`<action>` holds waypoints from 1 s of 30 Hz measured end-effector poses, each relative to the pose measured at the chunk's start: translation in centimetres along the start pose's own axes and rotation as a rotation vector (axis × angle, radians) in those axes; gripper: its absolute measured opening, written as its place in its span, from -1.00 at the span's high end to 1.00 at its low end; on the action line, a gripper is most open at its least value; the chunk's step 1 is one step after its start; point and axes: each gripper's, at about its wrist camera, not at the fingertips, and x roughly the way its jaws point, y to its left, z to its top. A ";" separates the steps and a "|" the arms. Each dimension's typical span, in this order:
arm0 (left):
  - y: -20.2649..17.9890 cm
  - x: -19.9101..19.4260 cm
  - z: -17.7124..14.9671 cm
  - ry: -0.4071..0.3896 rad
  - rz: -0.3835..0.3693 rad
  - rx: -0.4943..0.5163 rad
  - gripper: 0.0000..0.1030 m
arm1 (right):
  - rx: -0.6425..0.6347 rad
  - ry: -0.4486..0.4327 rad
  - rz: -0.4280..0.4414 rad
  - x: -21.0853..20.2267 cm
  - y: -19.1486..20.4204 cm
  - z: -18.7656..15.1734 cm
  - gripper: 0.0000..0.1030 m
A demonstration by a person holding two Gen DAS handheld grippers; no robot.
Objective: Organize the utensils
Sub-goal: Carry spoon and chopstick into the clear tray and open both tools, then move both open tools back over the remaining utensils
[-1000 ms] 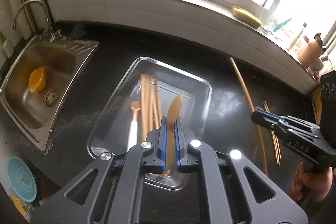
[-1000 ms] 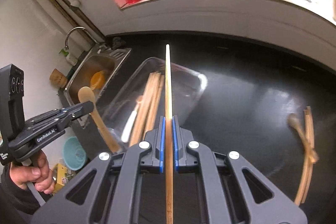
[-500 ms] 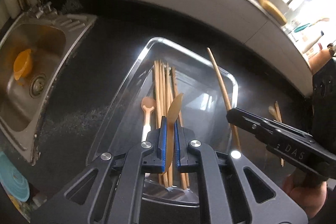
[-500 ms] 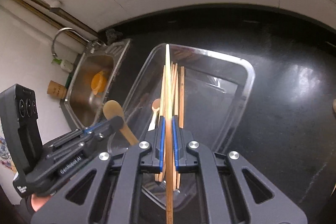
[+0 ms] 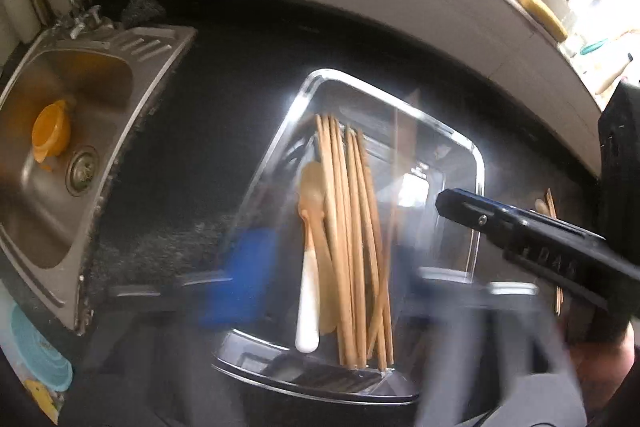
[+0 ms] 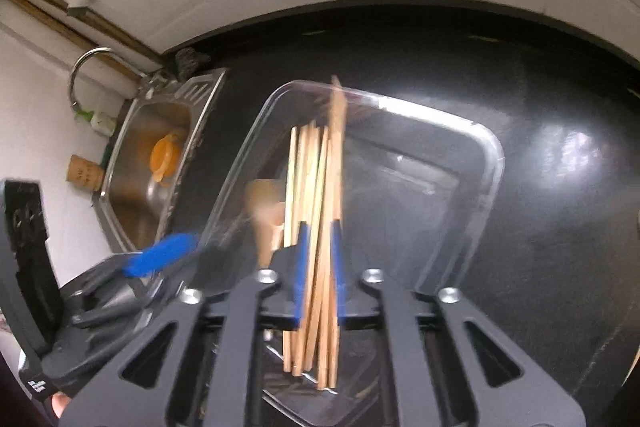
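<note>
A clear plastic tray (image 5: pixel 476 163) (image 6: pixel 496 155) sits on the black counter. It holds several wooden chopsticks (image 5: pixel 348 235) (image 6: pixel 308 187) and a white-handled wooden spoon (image 5: pixel 308 291). My left gripper (image 5: pixel 332 279) is motion-blurred with its jaws spread wide; a wooden spoon (image 6: pixel 262 211) lies blurred below its blue pad (image 6: pixel 160 255). My right gripper (image 6: pixel 320 255) hangs over the tray with its jaws slightly apart; a blurred long chopstick (image 6: pixel 336 131) drops between them. It also shows in the left wrist view (image 5: pixel 520 231).
A steel sink (image 5: pixel 60 155) (image 6: pixel 160 155) with an orange cup (image 5: pixel 50 131) lies left of the tray. More wooden utensils (image 5: pixel 554 227) lie on the counter to the right. A teal lid (image 5: pixel 36 351) sits at the lower left. A white wall ledge runs behind.
Both grippers have opened over the tray. The spoon has left my left gripper and the long chopstick is falling from my right gripper. Both views have moved closer to the tray.
</note>
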 end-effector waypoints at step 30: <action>-17.9 1.2 -5.8 0.004 0.000 0.173 -0.84 | 0.086 -0.196 -0.143 -15.1 -20.8 -9.7 -0.73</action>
